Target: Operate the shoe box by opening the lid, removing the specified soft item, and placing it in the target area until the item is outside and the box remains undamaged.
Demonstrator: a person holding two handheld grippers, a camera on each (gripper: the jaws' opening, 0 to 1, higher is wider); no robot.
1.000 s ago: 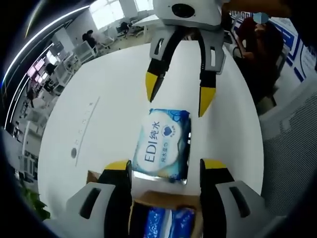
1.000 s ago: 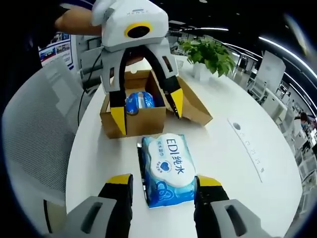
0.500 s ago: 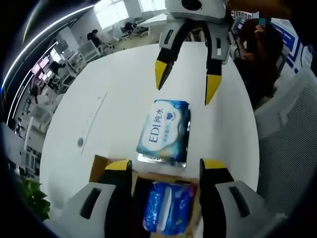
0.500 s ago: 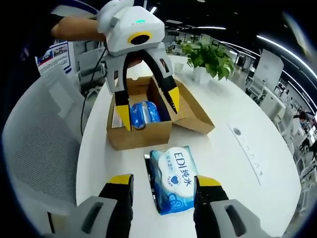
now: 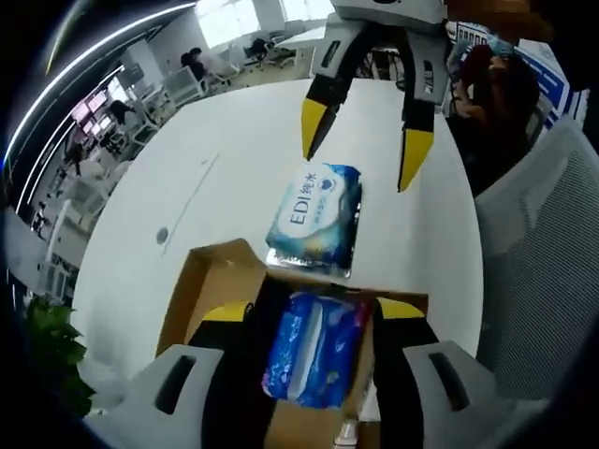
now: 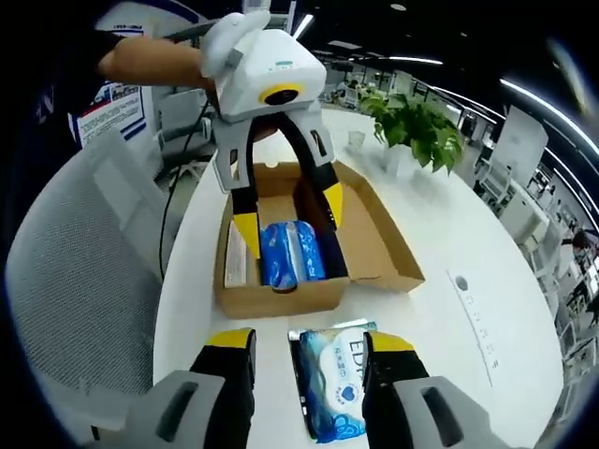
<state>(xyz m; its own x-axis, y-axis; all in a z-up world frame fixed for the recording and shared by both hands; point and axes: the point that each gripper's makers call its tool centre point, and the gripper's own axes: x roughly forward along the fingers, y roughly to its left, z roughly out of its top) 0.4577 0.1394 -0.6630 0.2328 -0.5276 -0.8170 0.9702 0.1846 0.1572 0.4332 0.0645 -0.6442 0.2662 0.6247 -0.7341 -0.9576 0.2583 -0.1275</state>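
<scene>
An open brown cardboard shoe box (image 6: 374,245) stands on the white table (image 6: 468,374), its lid flap folded out to one side. Inside it lies a blue soft pack (image 6: 292,253). My left gripper (image 6: 289,217) hangs open over the box, one jaw on either side of that pack. In the left gripper view the same pack (image 5: 314,348) sits between my left gripper's (image 5: 314,311) jaws. A blue and white EDI wipes pack (image 5: 315,215) lies flat on the table just outside the box. My right gripper (image 6: 309,341) is open above this wipes pack (image 6: 337,379), holding nothing.
A grey mesh chair (image 6: 84,281) stands at the table's edge beside the box. A potted plant (image 6: 421,126) is on the table beyond the box. A person's hand (image 6: 150,61) holds the left gripper. Office desks lie beyond the table.
The left gripper has drawn back from the wipes pack to over the box. The right gripper has pulled back, so the wipes pack sits lower in its view. The wipes pack stays on the table.
</scene>
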